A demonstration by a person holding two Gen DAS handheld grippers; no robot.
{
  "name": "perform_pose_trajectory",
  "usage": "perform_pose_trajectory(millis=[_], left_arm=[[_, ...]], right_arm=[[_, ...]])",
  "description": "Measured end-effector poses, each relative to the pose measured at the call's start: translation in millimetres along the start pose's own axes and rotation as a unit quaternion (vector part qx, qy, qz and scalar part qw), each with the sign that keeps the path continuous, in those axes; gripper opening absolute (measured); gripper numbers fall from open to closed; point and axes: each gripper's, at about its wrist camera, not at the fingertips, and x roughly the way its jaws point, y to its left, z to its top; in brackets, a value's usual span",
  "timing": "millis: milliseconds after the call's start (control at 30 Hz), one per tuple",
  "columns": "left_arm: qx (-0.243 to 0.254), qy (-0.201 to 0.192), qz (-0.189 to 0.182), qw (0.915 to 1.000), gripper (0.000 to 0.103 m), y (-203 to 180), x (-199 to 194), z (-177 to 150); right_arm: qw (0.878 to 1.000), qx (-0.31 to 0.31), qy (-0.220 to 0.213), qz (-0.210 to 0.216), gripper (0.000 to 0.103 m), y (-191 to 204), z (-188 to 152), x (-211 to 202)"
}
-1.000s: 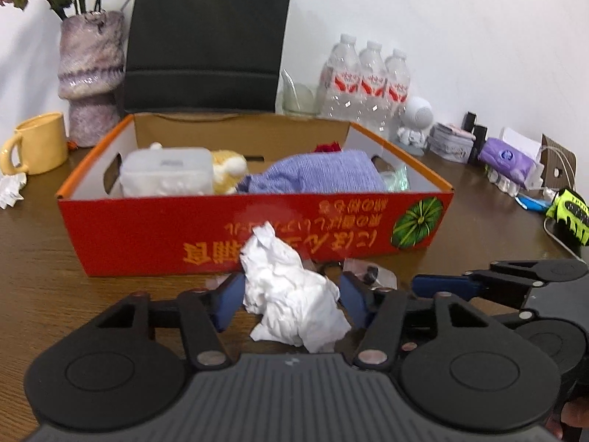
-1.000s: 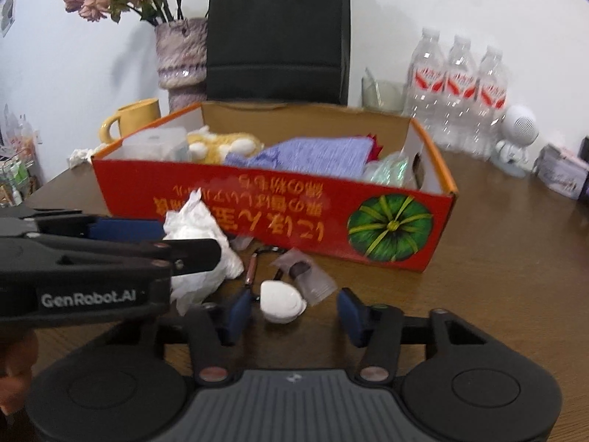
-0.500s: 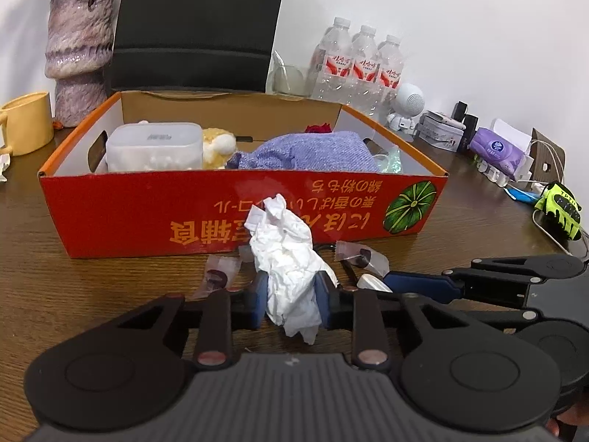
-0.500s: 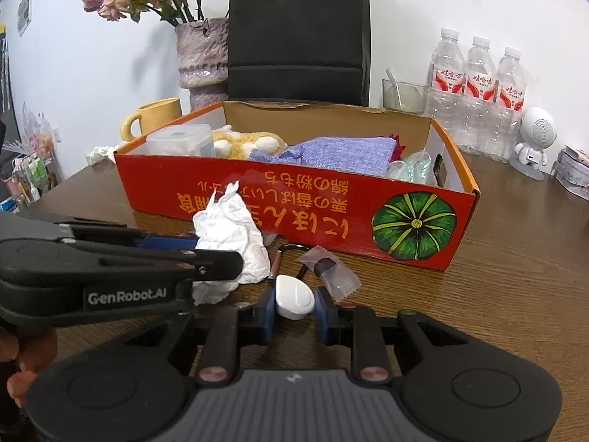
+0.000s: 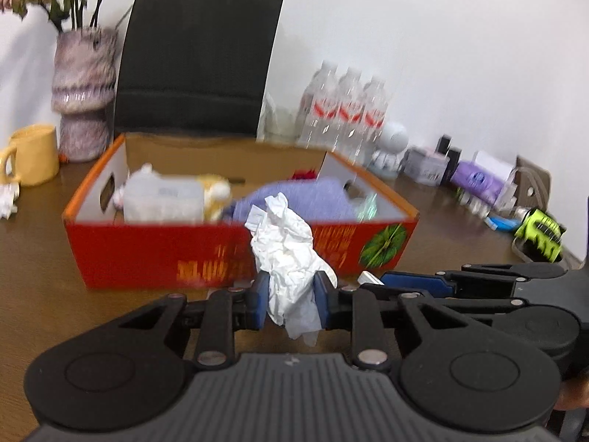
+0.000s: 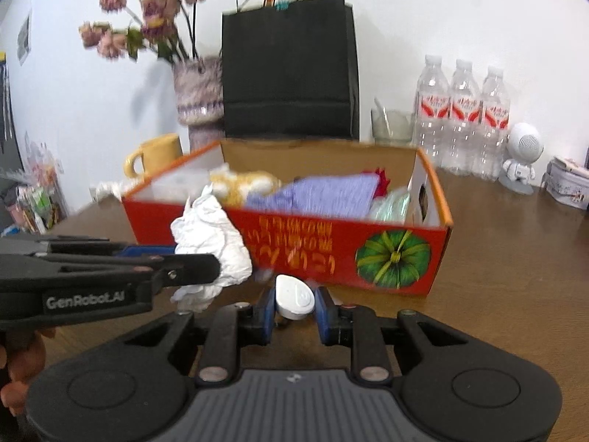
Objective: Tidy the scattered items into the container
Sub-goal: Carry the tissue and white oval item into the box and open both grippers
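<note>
While clamped mid-wad in the left gripper [image 5: 288,304], tissue [image 5: 291,254] is judged light, crushable; right gripper [image 6: 294,309] pinches a smooth white case [image 6: 294,296], judged slippery.

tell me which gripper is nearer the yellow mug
Left. The left gripper sits on the yellow mug side; the right gripper is farther toward the box's pumpkin end.

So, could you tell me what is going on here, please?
A person is tidying a wooden table with two handheld claws. The left claw is shut on a crumpled tissue, the right claw on a small white gadget. Both are held in front of the red cardboard box, which already holds several things.
</note>
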Motion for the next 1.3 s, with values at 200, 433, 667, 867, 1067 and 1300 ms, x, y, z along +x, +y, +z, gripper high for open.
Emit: perform_pose_trajectory(millis=[200,433,667,867,1067,1300], left_arm=[[-0.003,-0.046,0.010,0.9989,0.026,10.1,-9.3,37.1],[-0.032,-0.061,0.027,0.9973,0.026,38.6,12.8,67.1],[-0.052,-0.055,0.038,0.9964,0.026,65.3,44.5,86.2],[-0.051,-0.039,0.049,0.9967,0.026,78.6,74.2,96.2],[-0.049,-0.021,0.051,0.9973,0.026,84.4,93.8,97.9],[-0.044,0.005,0.062,0.9971,0.085,85.4,108.5,98.9]], right_arm=[[0.999,0.016,-0.046,0.004,0.022,-5.4,36.0,-11.5],[0.997,0.037,-0.061,0.001,0.022,-14.1,73.3,16.9],[0.997,0.050,-0.056,-0.003,0.022,-21.1,101.4,66.1],[0.999,0.042,-0.034,-0.005,0.022,-22.5,112.4,106.5],[0.999,0.036,-0.017,-0.009,0.022,-26.6,115.9,128.9],[0.999,0.026,0.012,-0.032,0.056,-30.3,115.9,150.2]])
